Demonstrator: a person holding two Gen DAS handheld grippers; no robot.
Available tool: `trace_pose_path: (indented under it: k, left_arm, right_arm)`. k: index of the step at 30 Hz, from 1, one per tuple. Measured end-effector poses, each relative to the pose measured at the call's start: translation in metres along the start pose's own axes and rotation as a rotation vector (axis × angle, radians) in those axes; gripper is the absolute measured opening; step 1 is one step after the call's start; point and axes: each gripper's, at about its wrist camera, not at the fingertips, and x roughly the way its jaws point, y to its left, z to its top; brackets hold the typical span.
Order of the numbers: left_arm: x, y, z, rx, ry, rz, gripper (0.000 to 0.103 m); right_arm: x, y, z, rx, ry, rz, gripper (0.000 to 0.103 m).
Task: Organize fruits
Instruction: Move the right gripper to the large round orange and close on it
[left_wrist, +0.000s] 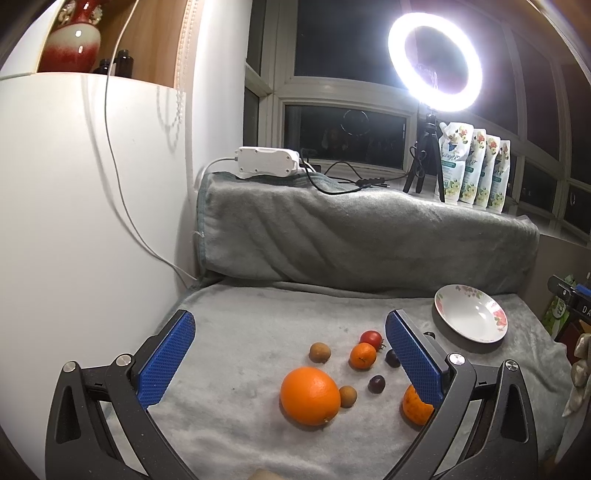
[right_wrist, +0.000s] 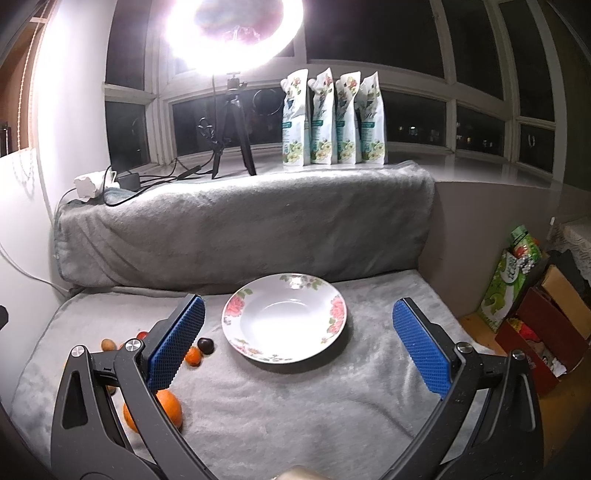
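A big orange (left_wrist: 309, 396) lies on the grey blanket (left_wrist: 240, 424) between my left gripper's (left_wrist: 290, 356) open fingers. Around it lie a small orange (left_wrist: 362, 356), a red tomato (left_wrist: 371, 339), two brown longans (left_wrist: 319, 352), two dark grapes (left_wrist: 376, 383) and another orange (left_wrist: 415, 406) half hidden by the right finger. An empty white floral plate (left_wrist: 471, 313) sits at the right. My right gripper (right_wrist: 298, 343) is open and empty in front of the plate (right_wrist: 284, 317). An orange (right_wrist: 168, 406), a small orange (right_wrist: 192, 356) and a grape (right_wrist: 205, 345) show at its left finger.
A blanket-covered ledge (left_wrist: 369, 229) rises behind the fruit, with a power strip (left_wrist: 267, 162), cables, a ring light on a tripod (left_wrist: 434, 62) and several pouches (left_wrist: 474, 166) on the sill. A white wall (left_wrist: 74, 221) stands at the left. Boxes (right_wrist: 535, 314) stand on the floor at the right.
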Motion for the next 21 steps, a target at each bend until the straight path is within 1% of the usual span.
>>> trace_pose_path:
  k: [2, 5, 7, 12, 15, 16, 17, 19, 21]
  left_arm:
    - [0.002, 0.001, -0.002, -0.006, 0.012, -0.017, 0.102]
    - [0.008, 0.006, -0.007, -0.042, 0.053, -0.071, 0.102]
    - [0.011, 0.006, -0.012, -0.058, 0.074, -0.094, 0.102]
    - [0.020, 0.005, -0.027, -0.092, 0.146, -0.176, 0.099]
    - [0.025, -0.001, -0.035, -0.092, 0.183, -0.222, 0.093]
    - [0.026, -0.003, -0.038, -0.093, 0.196, -0.242, 0.090]
    - [0.028, -0.005, -0.041, -0.095, 0.211, -0.261, 0.089]
    - [0.031, -0.010, -0.046, -0.096, 0.238, -0.295, 0.085]
    - [0.036, -0.014, -0.052, -0.102, 0.267, -0.332, 0.085]
  right_arm:
    - [0.003, -0.001, -0.002, 0.007, 0.020, 0.032, 0.103]
    - [0.010, -0.003, -0.005, 0.035, 0.064, 0.113, 0.103]
    - [0.015, -0.006, -0.008, 0.058, 0.092, 0.175, 0.103]
    - [0.028, 0.001, -0.016, 0.064, 0.165, 0.307, 0.103]
    - [0.039, 0.009, -0.025, 0.070, 0.224, 0.391, 0.103]
    - [0.041, 0.011, -0.027, 0.073, 0.237, 0.408, 0.101]
    - [0.045, 0.015, -0.030, 0.071, 0.254, 0.427, 0.097]
    - [0.051, 0.021, -0.036, 0.068, 0.292, 0.465, 0.095]
    - [0.058, 0.028, -0.042, 0.063, 0.333, 0.502, 0.095]
